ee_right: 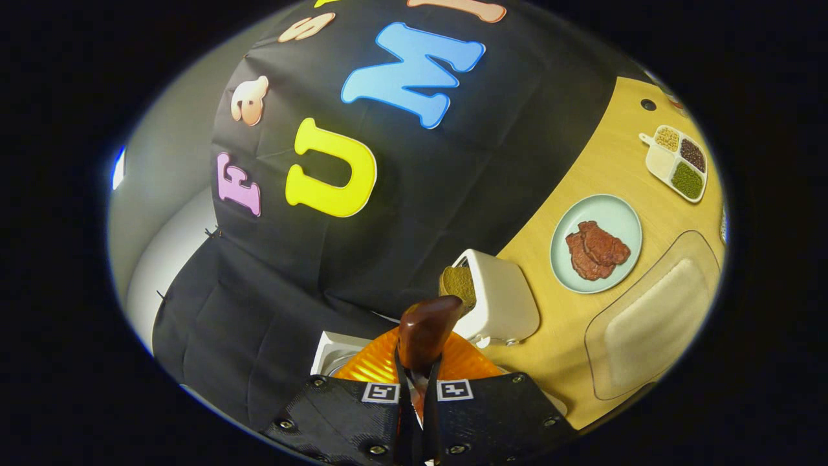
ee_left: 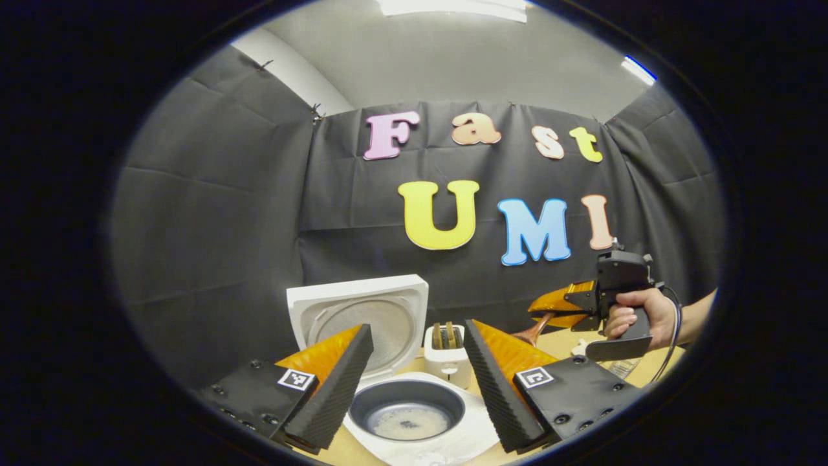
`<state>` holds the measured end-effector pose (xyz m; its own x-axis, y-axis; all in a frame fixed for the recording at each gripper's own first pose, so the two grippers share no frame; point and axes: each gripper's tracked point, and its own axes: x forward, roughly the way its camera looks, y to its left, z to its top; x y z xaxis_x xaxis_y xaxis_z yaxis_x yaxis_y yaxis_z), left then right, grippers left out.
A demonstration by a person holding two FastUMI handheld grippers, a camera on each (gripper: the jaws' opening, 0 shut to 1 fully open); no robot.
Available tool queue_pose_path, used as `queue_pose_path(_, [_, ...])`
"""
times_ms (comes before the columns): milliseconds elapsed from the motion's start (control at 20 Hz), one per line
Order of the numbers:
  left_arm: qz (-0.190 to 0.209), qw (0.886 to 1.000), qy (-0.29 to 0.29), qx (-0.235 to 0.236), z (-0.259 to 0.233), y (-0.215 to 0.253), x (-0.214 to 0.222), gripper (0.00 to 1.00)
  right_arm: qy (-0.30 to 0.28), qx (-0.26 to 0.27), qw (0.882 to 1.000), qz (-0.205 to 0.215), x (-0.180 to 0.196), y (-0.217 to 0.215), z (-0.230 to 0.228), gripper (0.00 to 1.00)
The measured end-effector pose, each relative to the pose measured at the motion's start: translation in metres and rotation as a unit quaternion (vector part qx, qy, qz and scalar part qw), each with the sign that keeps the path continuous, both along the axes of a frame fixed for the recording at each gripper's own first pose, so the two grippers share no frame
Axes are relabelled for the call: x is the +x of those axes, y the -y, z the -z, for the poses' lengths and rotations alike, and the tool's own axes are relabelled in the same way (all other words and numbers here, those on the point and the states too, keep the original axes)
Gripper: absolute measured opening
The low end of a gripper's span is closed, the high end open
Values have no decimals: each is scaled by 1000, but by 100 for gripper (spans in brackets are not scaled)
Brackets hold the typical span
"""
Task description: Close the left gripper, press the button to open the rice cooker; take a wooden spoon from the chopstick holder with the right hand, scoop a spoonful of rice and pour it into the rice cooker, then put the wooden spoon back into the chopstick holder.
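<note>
Spoon up, cooker open
My right gripper pinches the wooden spoon; my left gripper is spread over the open rice cooker.

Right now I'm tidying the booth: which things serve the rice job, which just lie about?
Job:
white open rice cooker
dark wooden spoon, clamped in right gripper
clear rice tray

Lying about:
white toaster
pale green plate of meat
divided bean dish

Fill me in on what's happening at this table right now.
A person works two handheld grippers. The rice cooker stands open, lid up, with some rice in the pot. The left gripper hovers open above it. The right gripper is shut on the wooden spoon, held near the toaster.
</note>
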<state>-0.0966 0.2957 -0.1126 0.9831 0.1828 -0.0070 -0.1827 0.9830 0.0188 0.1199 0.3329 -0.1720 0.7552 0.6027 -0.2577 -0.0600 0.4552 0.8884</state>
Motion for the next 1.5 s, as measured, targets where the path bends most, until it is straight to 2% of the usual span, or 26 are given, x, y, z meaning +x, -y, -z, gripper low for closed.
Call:
queue_pose_path(100, [-9, 1000, -5, -2, 6, -14, -4, 96, -4, -12, 1000, -9, 0, -16, 6, 6])
queue_pose_path(150, [-12, 1000, -4, -2, 7, -20, -7, 99, -4, -15, 1000, -13, -2, -24, 8, 7])
queue_pose_path(450, [-33, 999, -3, -8, 9, -53, -19, 99, -7, -27, 999, -38, -2, -71, 22, 6])
queue_pose_path(650, [-46, 999, -5, -5, 16, -67, -26, 97, 14, -58, 995, -77, -7, -108, 36, 6])
queue_pose_path(800, [-53, 998, -10, -11, 23, -75, -31, 99, 38, -100, 988, -110, -14, -135, 48, 6])
queue_pose_path(950, [-61, 998, -10, -11, 23, -80, -39, 96, 74, -155, 975, -138, -15, -158, 59, 7])
queue_pose_path(1100, [-70, 997, -8, -10, 22, -84, -47, 96, 126, -217, 953, -170, -19, -184, 63, 7])
queue_pose_path(1200, [-75, 997, -5, -14, 21, -87, -50, 96, 170, -255, 931, -199, -26, -199, 63, 6])
queue_pose_path(1400, [-85, 996, -2, -16, 23, -93, -54, 97, 276, -330, 866, -257, -43, -225, 60, 7])
queue_pose_path(1500, [-88, 996, 0, -18, 23, -94, -56, 98, 331, -359, 824, -289, -56, -233, 59, 6])
